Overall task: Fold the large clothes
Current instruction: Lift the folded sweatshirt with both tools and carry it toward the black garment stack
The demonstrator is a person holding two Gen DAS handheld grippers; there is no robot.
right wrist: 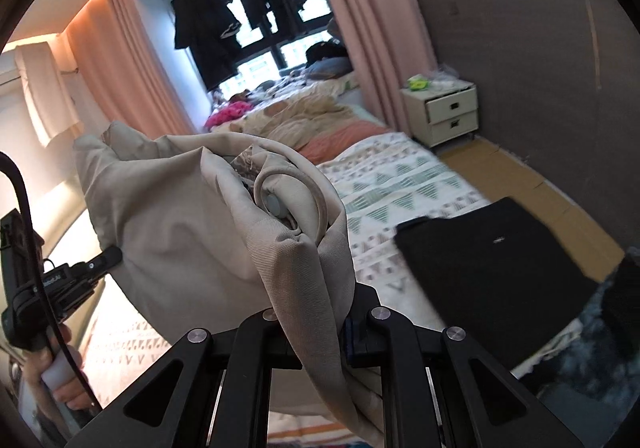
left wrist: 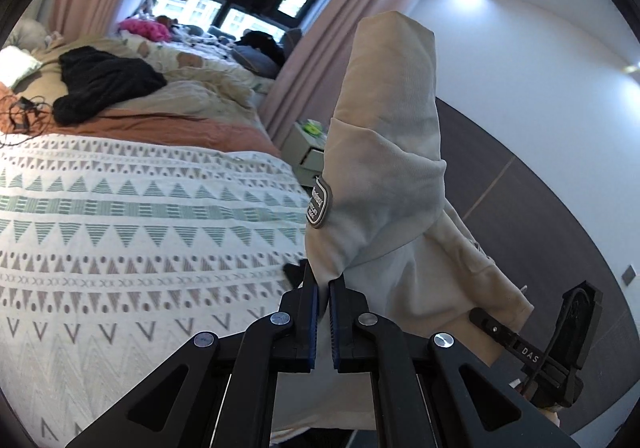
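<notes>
The left wrist view shows the left tongs (left wrist: pixel 323 288) clenched on an edge of the beige garment (left wrist: pixel 384 152), which rises in a bunched column above the blue pads and carries a dark oval patch (left wrist: pixel 319 202) on its side. At the right edge of that view the right tongs (left wrist: pixel 484 318) appear from the side, their black finger running into the hanging hem of the same cloth.

The right wrist view gives what the first cannot: a round button (right wrist: pixel 274 204) and a curled cord or seam loop inside the folds of the beige garment (right wrist: pixel 180 208), and the cloth draped straight down through the right tongs (right wrist: pixel 320 324), which are clenched on it, so that the fingertips are covered. At the far left, a hand (right wrist: pixel 64 372) grips the handle of the left tongs (right wrist: pixel 110 256), whose tip meets the garment's other side. The garment hangs lifted between the two tongs, above the bed.

The bed (left wrist: pixel 120 208) wears a white cover with green and brown triangle bands. A folded black garment (right wrist: pixel 492 272) lies flat on it near the right tongs; only the left view shows a crumpled black garment (left wrist: pixel 104 82) farther up, on orange and tan bedding. Pink curtains (right wrist: pixel 360 8) frame a dark window hung with clothes, and a white nightstand (right wrist: pixel 444 112) with two drawers stands against a brown wall panel.
</notes>
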